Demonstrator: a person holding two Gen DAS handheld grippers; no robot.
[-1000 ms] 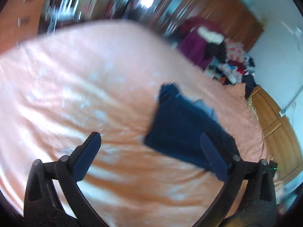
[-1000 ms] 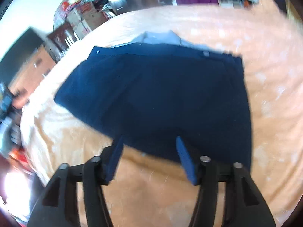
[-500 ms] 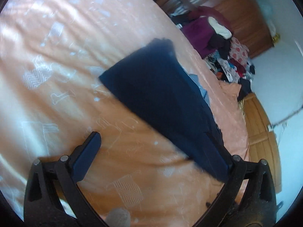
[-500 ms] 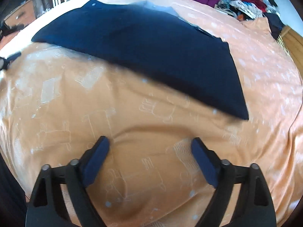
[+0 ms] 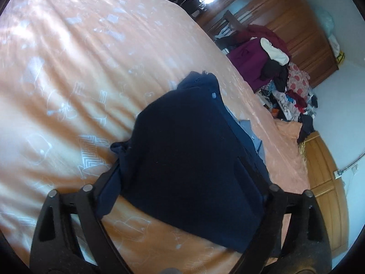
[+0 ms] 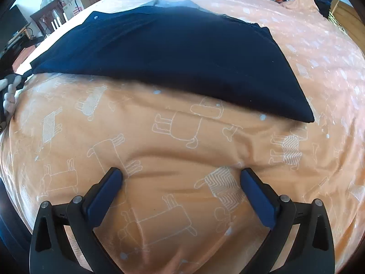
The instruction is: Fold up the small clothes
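Note:
A folded navy garment (image 5: pixel 189 150) lies flat on the orange bedspread (image 5: pixel 68 68), with a light blue layer (image 5: pixel 251 132) showing at its far edge. My left gripper (image 5: pixel 184 178) is open and low over the garment's near corner; the cloth lies between its spread fingers and hides their tips. In the right wrist view the garment (image 6: pixel 173 54) lies ahead. My right gripper (image 6: pixel 180 180) is open and empty, its blue pads resting on bare bedspread (image 6: pixel 159 141) short of the garment's near edge.
A pile of clothes (image 5: pixel 273 68) sits beyond the bed's far end, in front of wooden wardrobes (image 5: pixel 296 22). A wooden headboard (image 5: pixel 324 166) stands at the right. Boxes and a chair (image 6: pixel 63 6) stand past the bed's left side.
My left gripper has moved in over the garment's near corner. My right gripper has drawn back from the garment and lowered onto the bedspread. Both stay open.

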